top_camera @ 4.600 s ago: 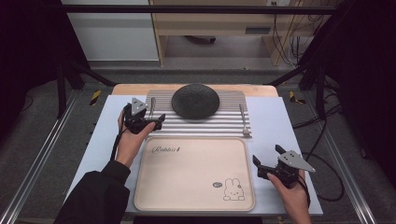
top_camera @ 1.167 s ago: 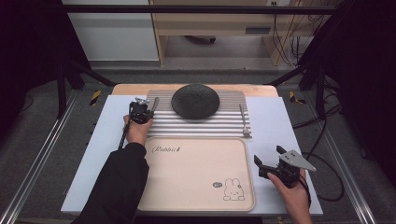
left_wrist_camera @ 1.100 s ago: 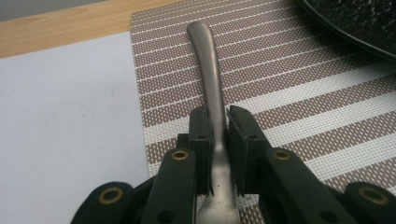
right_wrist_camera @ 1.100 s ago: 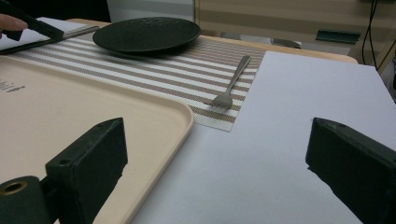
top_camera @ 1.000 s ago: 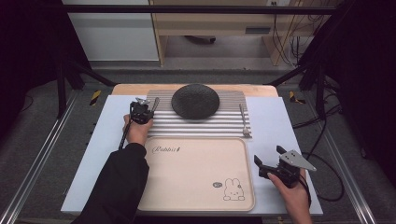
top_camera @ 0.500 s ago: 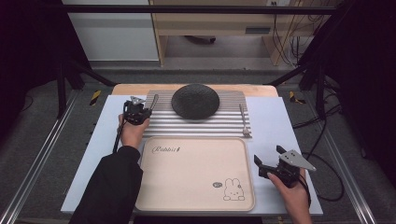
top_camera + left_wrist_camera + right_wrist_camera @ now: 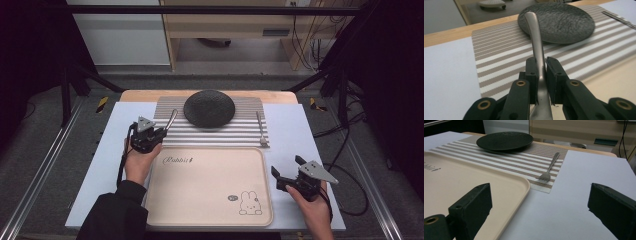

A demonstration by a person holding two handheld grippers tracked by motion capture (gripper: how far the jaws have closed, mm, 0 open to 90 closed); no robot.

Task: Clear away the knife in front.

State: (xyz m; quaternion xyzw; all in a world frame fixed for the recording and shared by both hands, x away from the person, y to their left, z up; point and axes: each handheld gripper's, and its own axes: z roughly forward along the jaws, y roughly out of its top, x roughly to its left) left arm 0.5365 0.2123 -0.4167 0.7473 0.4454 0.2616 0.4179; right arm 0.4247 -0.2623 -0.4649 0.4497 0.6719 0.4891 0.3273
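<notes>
My left gripper [image 7: 162,131] [image 7: 541,62] is shut on the handle of a metal utensil [image 7: 171,118] [image 7: 535,32]. The handle sticks out over the striped placemat [image 7: 220,134] [image 7: 499,50] toward a dark round plate [image 7: 210,107] [image 7: 559,22] [image 7: 504,140]; the utensil's other end is hidden under the jaws. A fork [image 7: 260,129] [image 7: 551,166] lies on the mat's right edge. My right gripper [image 7: 286,166] [image 7: 540,195] stands open with nothing in it, low over the white table cover just right of the beige tray [image 7: 210,190] [image 7: 461,177].
The beige tray with a rabbit print lies at the front centre, below the placemat. White cover [image 7: 300,130] shows bare to the right of the fork and left of my left hand. Metal rails run along both table sides.
The left gripper, at the mat's left edge throughout, now holds the utensil and has shifted slightly left and toward the person. The right gripper has stayed put and open.
</notes>
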